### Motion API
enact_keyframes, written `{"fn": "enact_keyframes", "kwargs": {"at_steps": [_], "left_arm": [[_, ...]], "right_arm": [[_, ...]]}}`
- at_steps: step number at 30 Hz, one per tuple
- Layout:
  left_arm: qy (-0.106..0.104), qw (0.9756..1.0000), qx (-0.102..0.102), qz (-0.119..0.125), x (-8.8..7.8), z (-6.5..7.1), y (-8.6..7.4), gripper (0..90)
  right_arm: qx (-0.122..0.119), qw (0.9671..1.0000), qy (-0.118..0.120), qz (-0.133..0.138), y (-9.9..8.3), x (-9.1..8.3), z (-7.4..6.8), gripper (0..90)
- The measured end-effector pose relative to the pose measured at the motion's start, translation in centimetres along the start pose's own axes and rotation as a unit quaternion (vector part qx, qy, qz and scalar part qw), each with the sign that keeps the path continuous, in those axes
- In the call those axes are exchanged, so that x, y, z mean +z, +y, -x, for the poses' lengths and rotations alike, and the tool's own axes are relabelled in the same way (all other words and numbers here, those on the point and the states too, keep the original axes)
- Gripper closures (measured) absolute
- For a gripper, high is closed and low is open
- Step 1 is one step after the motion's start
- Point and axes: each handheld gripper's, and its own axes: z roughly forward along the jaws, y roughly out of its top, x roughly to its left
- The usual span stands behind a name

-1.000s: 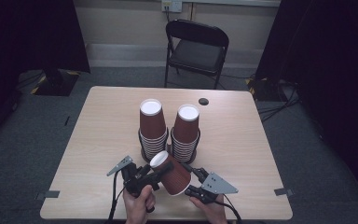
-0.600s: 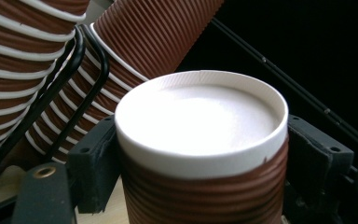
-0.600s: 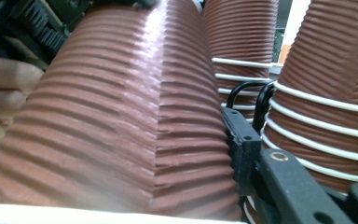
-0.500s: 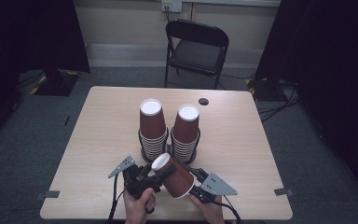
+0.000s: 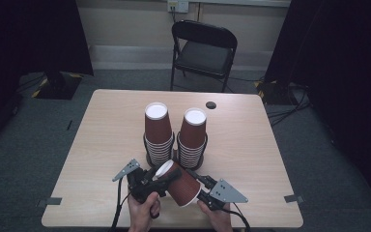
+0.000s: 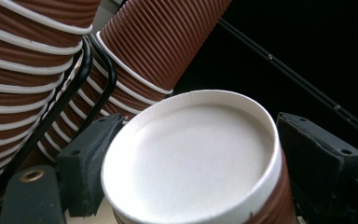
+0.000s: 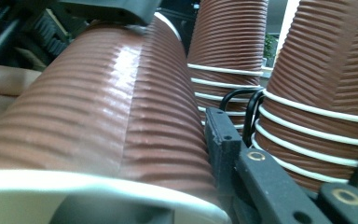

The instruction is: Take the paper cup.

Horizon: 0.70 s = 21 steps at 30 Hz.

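- Single ribbed brown cup (image 5: 178, 182) lies tilted above the table (image 5: 251, 145) at its 6 o'clock edge, base toward 10 o'clock, just in front of the two cup stacks (image 5: 156, 130).
- My right tool (image 5: 200, 193) is clamped on the cup near its rim; its jaws have just been closing.
- My left tool (image 5: 160, 175) straddles the cup's white base (image 6: 191, 154); its jaws have just been opening, and I cannot tell whether the pads touch.

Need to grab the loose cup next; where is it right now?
In the high view, the loose cup lies tilted at the table's near edge, between both grippers, just before the two cup stacks.
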Motion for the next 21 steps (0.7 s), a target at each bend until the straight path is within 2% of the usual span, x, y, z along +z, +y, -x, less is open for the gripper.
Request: {"fn": "enact_keyframes", "kwargs": {"at_steps": [5,6,10,13,16,20,21], "left_arm": [[0.004,1.0,-0.003,0.007,0.0,-0.4,0.3,16.5],[0.008,1.0,0.004,0.004,-0.1,-0.5,0.4,16.5],[0.013,0.9998,0.002,0.015,-0.2,-0.8,1.0,16.4],[0.013,0.9996,0.019,0.017,-0.3,-0.8,1.4,16.1],[0.022,0.9987,0.041,0.022,-0.4,-0.6,1.7,16.0],[0.043,0.9962,0.071,0.027,-0.6,-0.6,1.9,15.1],[0.041,0.9956,0.079,0.03,-0.7,-0.7,1.9,15.1]], "right_arm": [[-0.003,1.0,0.002,-0.005,0.1,0.1,-0.1,84.5],[-0.004,1.0,0.001,-0.005,0.1,0.1,0.0,84.6],[-0.003,0.9999,0.003,-0.012,0.1,0.1,0.0,85.4],[-0.002,0.9998,0.005,-0.021,0.0,0.1,0.0,85.6],[0.0,0.9997,0.008,-0.025,0.0,0.1,0.0,85.6],[0.01,0.9994,0.006,-0.033,0.0,-0.2,0.2,85.7],[0.013,0.9992,0.005,-0.037,0.0,-0.2,0.3,85.7]]}}
